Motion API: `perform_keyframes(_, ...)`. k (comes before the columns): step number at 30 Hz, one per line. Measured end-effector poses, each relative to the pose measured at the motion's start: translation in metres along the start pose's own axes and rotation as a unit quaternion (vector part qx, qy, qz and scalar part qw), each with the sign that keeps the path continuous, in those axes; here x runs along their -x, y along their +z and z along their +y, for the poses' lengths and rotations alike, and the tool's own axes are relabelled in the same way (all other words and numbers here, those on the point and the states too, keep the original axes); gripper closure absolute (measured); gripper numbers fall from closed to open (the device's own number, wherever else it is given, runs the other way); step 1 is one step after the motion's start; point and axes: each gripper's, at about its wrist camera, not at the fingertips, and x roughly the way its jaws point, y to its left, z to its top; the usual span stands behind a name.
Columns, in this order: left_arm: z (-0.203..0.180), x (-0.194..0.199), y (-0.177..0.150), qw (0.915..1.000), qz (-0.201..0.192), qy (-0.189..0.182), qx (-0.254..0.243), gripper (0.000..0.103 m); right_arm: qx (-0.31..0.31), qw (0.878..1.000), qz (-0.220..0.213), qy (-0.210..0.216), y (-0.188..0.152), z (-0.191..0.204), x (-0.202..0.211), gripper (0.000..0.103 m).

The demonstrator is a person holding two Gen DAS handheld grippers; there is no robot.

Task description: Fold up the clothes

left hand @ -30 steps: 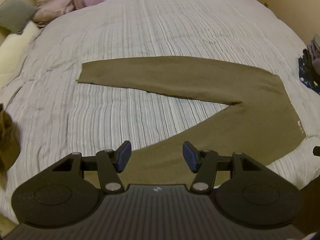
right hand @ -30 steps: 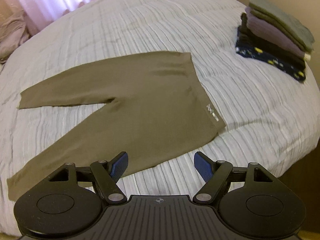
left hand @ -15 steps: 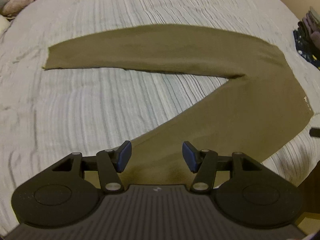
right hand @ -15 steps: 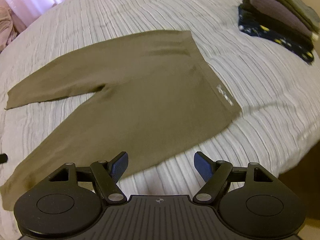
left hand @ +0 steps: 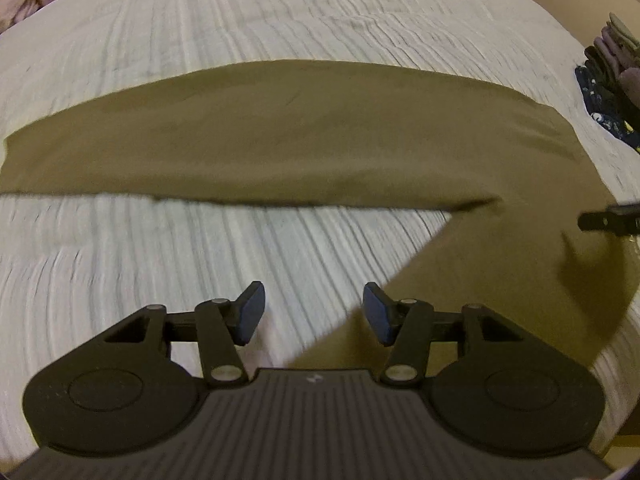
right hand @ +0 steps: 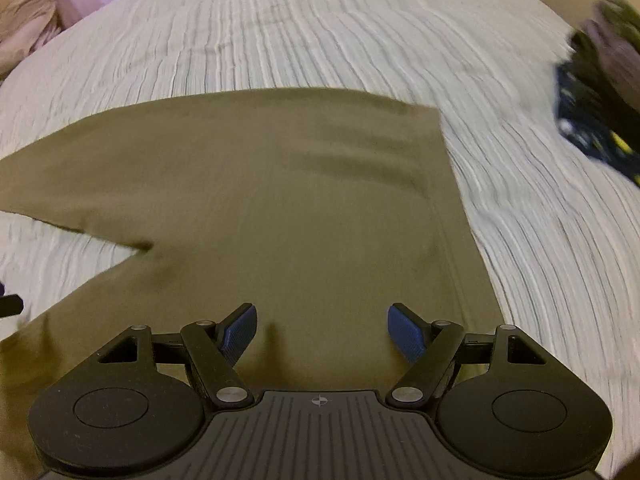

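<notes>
The olive trousers (left hand: pixel 304 132) are spread flat and unfolded on the bed (left hand: pixel 280 12) (a folded stack (right hand: pixel 600 92) nearby), while both left gripper (left hand: pixel 310 312) and right gripper (right hand: pixel 320 334) are held apart, empty.

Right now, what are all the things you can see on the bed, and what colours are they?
Olive-green stretchy trousers: one, olive green, spread flat mid-bed, legs apart.
White ribbed bedspread: one, white, under everything.
Stack of folded clothes: one, navy patterned, black and mauve, far right; blurred.
Pinkish rumpled bedding: one heap, pinkish-beige, far left corner.
Left gripper: one, black, blue pads, open, over the near leg's edge.
Right gripper: one, black, blue pads, open, over the waist part.
</notes>
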Motion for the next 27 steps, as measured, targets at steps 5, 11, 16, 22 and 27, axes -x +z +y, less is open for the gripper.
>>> perform_keyframes(5,0.011,-0.024,0.041,0.9987,-0.025,-0.006,-0.045,0.062,0.059,0.998,-0.018,0.027,0.048,-0.003,-0.028,0.027)
perform_keyframes(11,0.034,-0.05,0.098,0.9918,-0.053,0.0,-0.116,0.062,0.14,0.987,-0.042,0.064,0.114,-0.012,-0.056,0.027)
perform_keyframes(16,0.062,-0.077,0.134,0.9844,-0.068,0.011,-0.162,0.062,0.2,0.976,-0.044,0.076,0.16,-0.018,-0.087,0.028)
perform_keyframes(22,0.094,-0.103,0.163,0.9679,-0.086,0.03,-0.234,0.058,0.247,0.965,-0.022,0.086,0.191,-0.033,-0.115,0.028)
perform_keyframes(27,0.119,-0.122,0.172,0.9573,-0.051,-0.023,-0.284,0.054,0.264,0.958,-0.004,0.112,0.197,-0.042,-0.125,0.028)
